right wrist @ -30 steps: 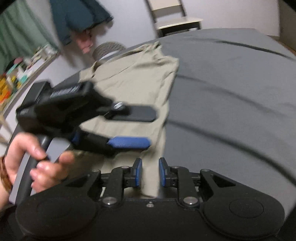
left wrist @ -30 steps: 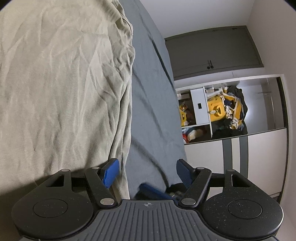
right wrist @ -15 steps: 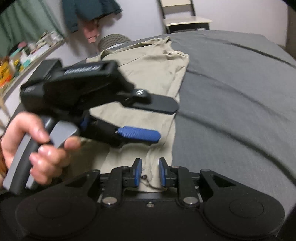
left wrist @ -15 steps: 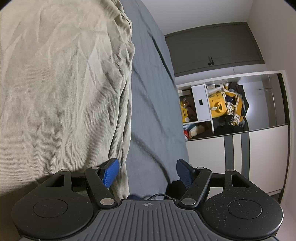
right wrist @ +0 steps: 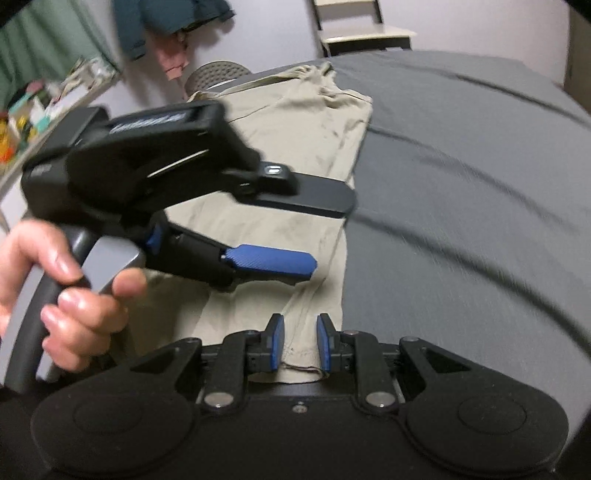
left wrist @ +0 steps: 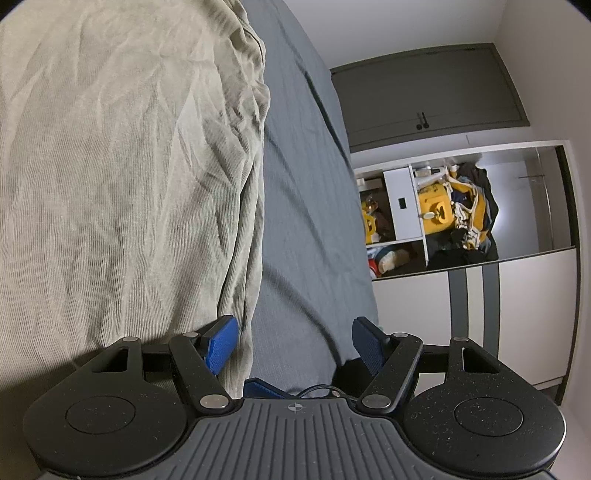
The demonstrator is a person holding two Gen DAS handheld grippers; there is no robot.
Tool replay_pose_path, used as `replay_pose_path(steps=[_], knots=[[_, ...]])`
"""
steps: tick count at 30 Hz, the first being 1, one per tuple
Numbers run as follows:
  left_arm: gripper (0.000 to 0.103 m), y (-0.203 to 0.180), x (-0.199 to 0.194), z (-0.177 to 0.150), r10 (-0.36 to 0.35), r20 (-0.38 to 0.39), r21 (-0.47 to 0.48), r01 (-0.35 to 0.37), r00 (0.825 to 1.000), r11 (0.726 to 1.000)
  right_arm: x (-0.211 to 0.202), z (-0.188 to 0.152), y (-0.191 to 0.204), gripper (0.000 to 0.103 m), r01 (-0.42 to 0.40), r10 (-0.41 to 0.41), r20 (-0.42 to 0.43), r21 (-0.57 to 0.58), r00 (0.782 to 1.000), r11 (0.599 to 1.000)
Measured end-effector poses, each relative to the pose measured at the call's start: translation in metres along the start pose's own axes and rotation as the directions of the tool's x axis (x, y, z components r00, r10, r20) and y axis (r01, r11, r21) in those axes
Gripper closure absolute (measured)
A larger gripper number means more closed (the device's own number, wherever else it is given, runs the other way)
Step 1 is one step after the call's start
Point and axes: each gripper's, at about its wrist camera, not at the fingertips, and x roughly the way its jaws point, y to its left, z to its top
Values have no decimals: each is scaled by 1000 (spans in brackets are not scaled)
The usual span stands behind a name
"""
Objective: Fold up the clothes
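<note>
Right wrist view, bottom centre: right gripper (right wrist: 300, 341), blue fingers (right wrist: 276, 343) parted by a narrow gap. The hem of the beige garment (right wrist: 295, 192) lies in that gap; the pads do not visibly press it, so released, nothing clamped.

Just above, left of centre in the same view: left gripper (right wrist: 295, 236), held in a person's hand (right wrist: 66, 291) at the left edge. It hovers over the garment's near portion. Blue-padded lower finger and black upper finger stand wide apart, nothing between them. Motion blur on the housing.

Left wrist view, bottom of frame: left gripper (left wrist: 293, 345) again, fingers (left wrist: 221, 343) spread wide, released. The left pad sits at the garment's folded edge, touching or just beside it; cannot tell which. The right pad hangs over bare sheet.

Garment (left wrist: 122, 192) fills the left half of the left wrist view, wrinkled, its long edge bunched in folds down frame centre. In the right wrist view it runs as a long strip from bottom centre up to top centre, flat on the bed.

Bed (right wrist: 461, 177), grey sheet, fills the right of the right wrist view; also a central band (left wrist: 295, 206) in the left wrist view.

Far: open closet (left wrist: 443, 210) with yellow items and dark clothes, right of the left wrist view. Chair (right wrist: 362, 29) at top centre, hanging clothes (right wrist: 166, 18) upper left, right wrist view.
</note>
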Motion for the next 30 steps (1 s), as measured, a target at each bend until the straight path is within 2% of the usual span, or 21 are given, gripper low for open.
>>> replay_pose_path(steps=[4,10,15,17,20,22,23,24,25,27,30], knots=[[34,-3,-2,-1,2,2,0,-2,1000,1000,0,-5,16,82,48,-48,1,-107,999,993],[34,-1,-2,-1,6,-1,3,-5,1000,1000,5,-5,19,85,56,-56,0,-157,998,986],[34,-2,-4,0,-12,-3,9,12,1000,1000,2,-3,16,101,52,-54,-12,-154,998,987],[34,-4,-6,0,-25,-1,12,25,1000,1000,-2,-2,12,102,54,-57,-12,-148,998,987],[34,-9,-8,1,-52,3,26,52,999,998,-9,-1,-2,102,67,-69,-14,-104,998,992],[34,-12,-10,2,-69,4,37,69,998,997,-16,-1,-14,102,45,-45,-10,-33,999,998],[34,-13,-10,2,-73,4,42,73,997,996,-18,0,-17,99,18,-18,3,7,1000,1000],[34,-13,-10,2,-72,4,44,72,997,996,-21,1,-20,89,-9,8,16,47,1000,999],[34,-14,-10,3,-67,3,43,66,998,997,-23,2,-21,85,-36,34,29,78,999,996],[34,-13,-9,3,-52,-2,37,52,999,998,-18,7,-21,84,-70,66,36,107,997,992],[34,-7,-7,2,-25,-9,14,25,1000,1000,-5,14,-15,84,-45,44,17,120,999,992]])
